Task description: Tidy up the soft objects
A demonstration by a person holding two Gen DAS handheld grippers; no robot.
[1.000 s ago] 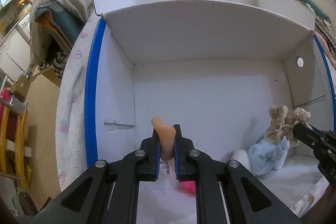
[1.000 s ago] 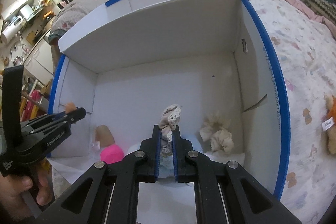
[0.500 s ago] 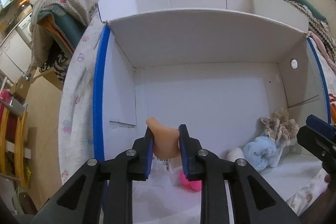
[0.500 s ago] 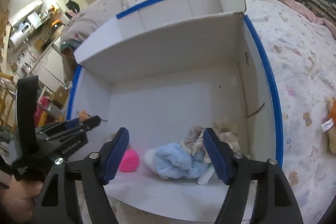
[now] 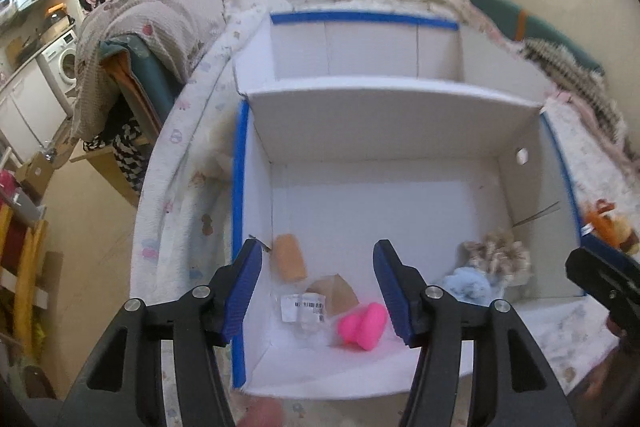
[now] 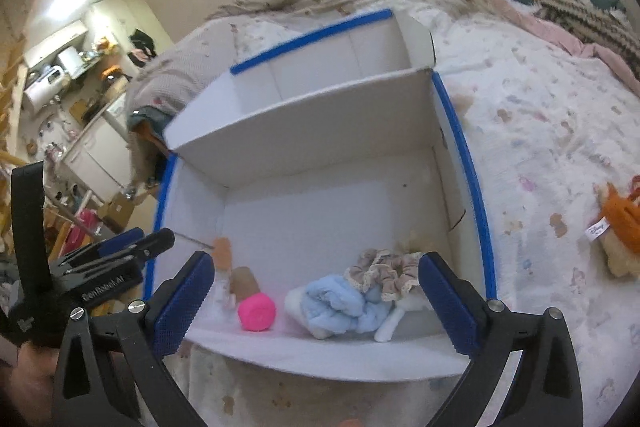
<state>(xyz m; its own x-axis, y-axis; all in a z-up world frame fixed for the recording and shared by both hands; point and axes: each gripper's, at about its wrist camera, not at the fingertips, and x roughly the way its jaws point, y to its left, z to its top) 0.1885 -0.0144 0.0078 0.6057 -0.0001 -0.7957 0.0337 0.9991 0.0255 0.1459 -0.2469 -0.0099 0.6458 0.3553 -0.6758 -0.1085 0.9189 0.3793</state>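
A white cardboard box (image 5: 384, 203) with blue-taped edges lies on the bed; it also shows in the right wrist view (image 6: 332, 211). Inside lie an orange sponge (image 5: 289, 257), a brown sponge (image 5: 335, 291), a pink sponge (image 5: 363, 321), a blue plush (image 6: 340, 303) and beige scrunchies (image 6: 386, 273). My left gripper (image 5: 318, 291) is open and empty above the box's front left. My right gripper (image 6: 312, 307) is open and empty above the front edge.
An orange plush toy (image 6: 620, 227) lies on the bedspread right of the box. A divider wall (image 5: 392, 115) splits the box, with a rear compartment behind. Furniture and a washing machine (image 5: 60, 63) stand left of the bed.
Both grippers opened and pulled back and up. The left let go of the orange sponge, the right let go of the scrunchie; both items now lie in the box.
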